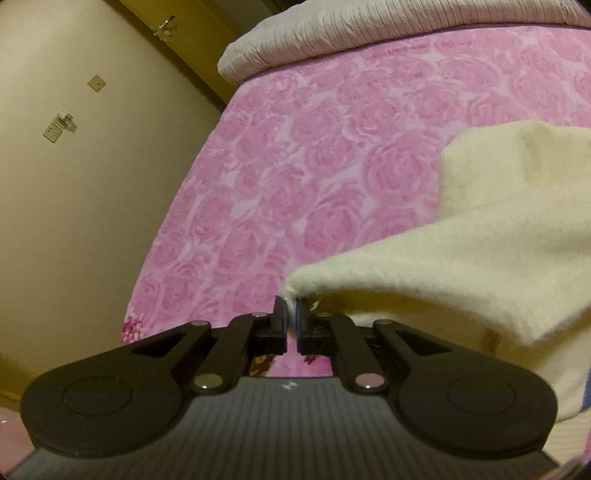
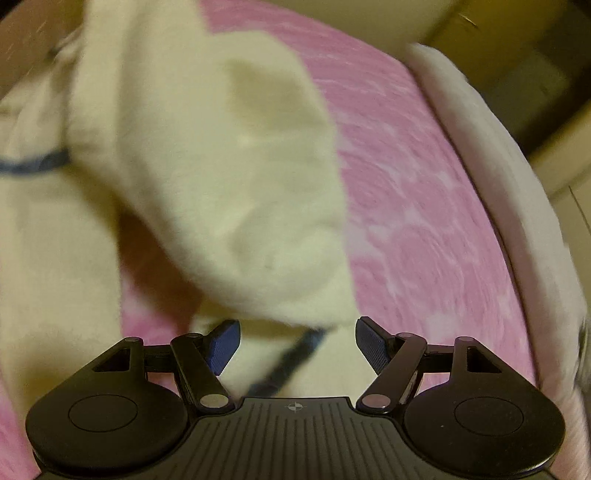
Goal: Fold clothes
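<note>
Fleece is what you are dealing with: the cream garment (image 1: 491, 236) looks thick, fuzzy and limp, light enough to lift by one corner yet bulky enough to sag wherever it is unsupported.

Through the left wrist camera, your left gripper (image 1: 291, 314) has its fingers clenched on a pinched point of the garment's edge, and the cloth drapes away to the right in a loose hanging sheet, above the pink rose-patterned bed cover (image 1: 295, 147). A ribbed white quilt (image 1: 332, 33) lies along the far end of the bed. That single-point hold looks sound for a soft pile fabric, though I judge the nap could let it creep out if you tug sharply.

Through the right wrist camera, which is blurred, your right gripper (image 2: 297, 343) has its fingers spread and released, pressing on nothing. The garment fills the left and middle of the view, partly raised off the bed, and a dark blue trim (image 2: 291, 358) runs across the cloth between the blue pads (image 2: 223, 345). That trimmed edge is likely firmer than the fleece, so take hold there, near a corner, so the two grips can stretch one straight edge.
</note>
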